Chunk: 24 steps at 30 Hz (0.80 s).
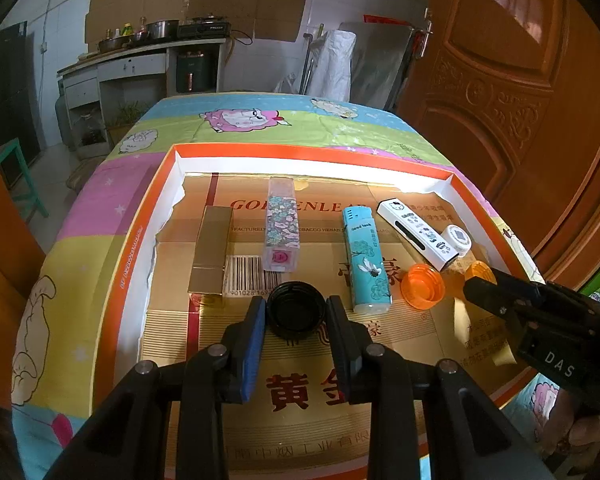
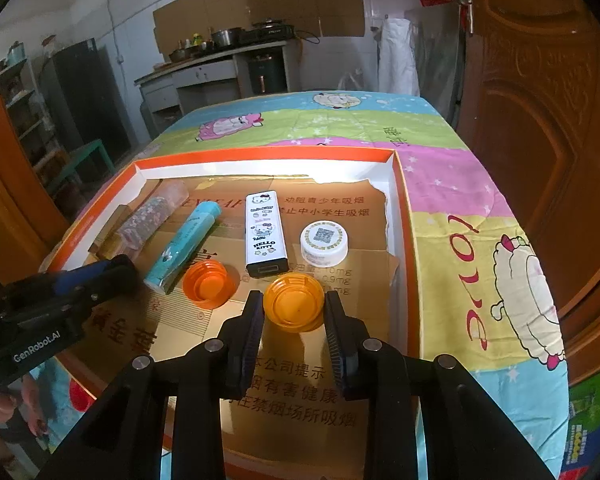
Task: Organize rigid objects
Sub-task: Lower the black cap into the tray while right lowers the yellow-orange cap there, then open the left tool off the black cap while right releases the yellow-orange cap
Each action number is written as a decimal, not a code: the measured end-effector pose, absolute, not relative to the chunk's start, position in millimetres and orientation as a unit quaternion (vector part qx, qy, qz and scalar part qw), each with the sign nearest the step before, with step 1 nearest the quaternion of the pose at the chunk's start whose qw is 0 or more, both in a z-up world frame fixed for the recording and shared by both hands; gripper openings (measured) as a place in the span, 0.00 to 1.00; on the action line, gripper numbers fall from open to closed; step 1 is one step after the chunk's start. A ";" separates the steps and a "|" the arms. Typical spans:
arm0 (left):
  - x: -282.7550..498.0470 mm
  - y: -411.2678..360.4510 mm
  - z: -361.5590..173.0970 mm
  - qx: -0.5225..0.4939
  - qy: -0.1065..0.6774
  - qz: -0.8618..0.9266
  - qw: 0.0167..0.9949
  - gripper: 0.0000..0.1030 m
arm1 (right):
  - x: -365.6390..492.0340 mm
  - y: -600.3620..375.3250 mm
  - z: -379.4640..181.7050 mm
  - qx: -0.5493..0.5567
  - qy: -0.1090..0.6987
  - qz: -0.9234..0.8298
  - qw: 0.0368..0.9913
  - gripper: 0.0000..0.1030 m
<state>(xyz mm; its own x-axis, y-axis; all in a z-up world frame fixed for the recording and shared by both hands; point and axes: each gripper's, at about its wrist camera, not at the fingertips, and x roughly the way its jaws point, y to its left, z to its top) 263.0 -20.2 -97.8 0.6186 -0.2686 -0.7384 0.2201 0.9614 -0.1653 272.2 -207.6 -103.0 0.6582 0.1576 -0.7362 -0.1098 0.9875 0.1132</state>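
In an orange-rimmed tray (image 1: 112,264) lie a gold box (image 1: 209,250), a floral box (image 1: 282,224), a turquoise box (image 1: 365,258), a white Hello Kitty box (image 2: 265,234) and a white cap (image 2: 324,242). My left gripper (image 1: 296,306) is shut on a black cap (image 1: 296,314). My right gripper (image 2: 294,306) is shut on an orange cap (image 2: 294,306). A second orange cap (image 2: 209,283) lies to its left, beside the turquoise box (image 2: 184,244).
The tray (image 2: 400,216) sits on a table with a colourful cartoon cloth (image 2: 480,240). A wooden door (image 1: 520,80) stands at the right. A kitchen counter (image 1: 140,52) is far behind. The other gripper shows at each view's side.
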 end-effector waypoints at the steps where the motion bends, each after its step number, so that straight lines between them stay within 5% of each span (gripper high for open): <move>1: 263.2 -20.4 -98.3 -0.029 0.415 -0.136 0.899 0.30 | 272.1 -207.4 -103.3 0.029 0.407 0.073 0.910 0.30; 24: 260.6 -16.0 -95.8 -0.043 0.403 -0.140 0.904 0.38 | 270.0 -209.7 -102.7 0.034 0.399 0.066 0.914 0.40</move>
<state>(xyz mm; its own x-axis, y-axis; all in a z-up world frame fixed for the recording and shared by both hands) 260.6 -16.0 -95.8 0.6369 -0.2869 -0.7156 0.2178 0.9573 -0.1900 270.0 -209.7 -102.7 0.6722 0.1474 -0.7256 -0.0939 0.9890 0.1140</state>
